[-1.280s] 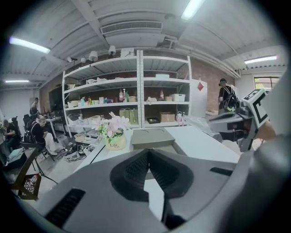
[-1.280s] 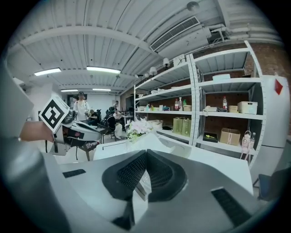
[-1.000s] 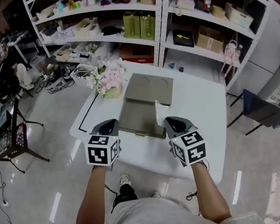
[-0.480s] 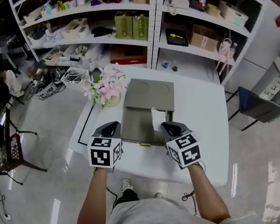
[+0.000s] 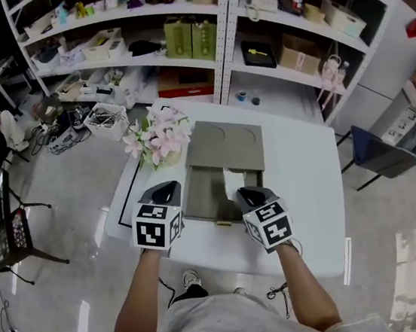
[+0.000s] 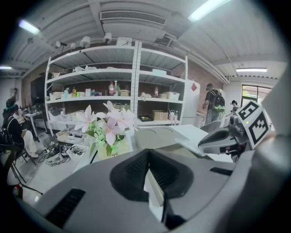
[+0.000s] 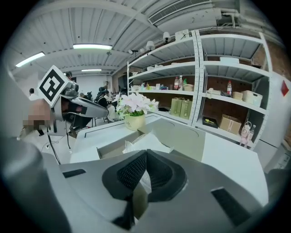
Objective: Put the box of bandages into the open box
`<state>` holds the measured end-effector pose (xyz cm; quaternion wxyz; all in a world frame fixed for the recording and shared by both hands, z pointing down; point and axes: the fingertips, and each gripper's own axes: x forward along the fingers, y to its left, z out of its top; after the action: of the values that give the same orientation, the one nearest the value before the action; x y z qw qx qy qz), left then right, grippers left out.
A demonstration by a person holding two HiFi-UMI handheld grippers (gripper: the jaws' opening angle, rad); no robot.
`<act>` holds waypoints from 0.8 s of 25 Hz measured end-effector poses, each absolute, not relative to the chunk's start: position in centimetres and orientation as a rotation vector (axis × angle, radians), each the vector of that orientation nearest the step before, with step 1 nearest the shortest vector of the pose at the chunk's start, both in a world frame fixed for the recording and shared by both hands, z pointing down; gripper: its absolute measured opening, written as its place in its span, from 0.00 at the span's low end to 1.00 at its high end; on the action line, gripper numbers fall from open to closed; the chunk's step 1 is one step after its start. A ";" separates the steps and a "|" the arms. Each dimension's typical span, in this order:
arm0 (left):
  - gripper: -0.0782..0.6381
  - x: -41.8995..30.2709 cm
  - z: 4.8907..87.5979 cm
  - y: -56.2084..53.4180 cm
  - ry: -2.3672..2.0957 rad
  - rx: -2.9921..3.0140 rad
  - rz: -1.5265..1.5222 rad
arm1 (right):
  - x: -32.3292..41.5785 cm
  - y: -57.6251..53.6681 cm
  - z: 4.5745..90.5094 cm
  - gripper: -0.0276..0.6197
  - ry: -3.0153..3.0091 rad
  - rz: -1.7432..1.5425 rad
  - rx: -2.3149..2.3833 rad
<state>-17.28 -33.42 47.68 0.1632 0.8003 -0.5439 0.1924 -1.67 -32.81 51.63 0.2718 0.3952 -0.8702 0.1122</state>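
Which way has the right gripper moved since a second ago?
Yes. The right gripper moved left, from beside the open box at its right edge to over its interior.

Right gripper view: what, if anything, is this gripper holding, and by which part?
The right gripper holds the box of bandages by its near end, over the open box.
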 end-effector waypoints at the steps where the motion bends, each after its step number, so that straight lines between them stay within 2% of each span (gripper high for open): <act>1: 0.12 -17.4 47.8 -33.6 -1.545 2.287 0.552 | -1.8 -32.9 52.0 0.05 -2.336 0.306 1.064; 20: 0.12 -20.0 49.3 -36.7 -1.481 2.307 0.588 | -3.5 -35.2 56.6 0.05 -2.231 0.378 1.060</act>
<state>-19.97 -36.66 49.33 0.1681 0.8110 -0.5208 0.2066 -3.50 -35.17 56.60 0.3161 0.4024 -0.8471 0.1435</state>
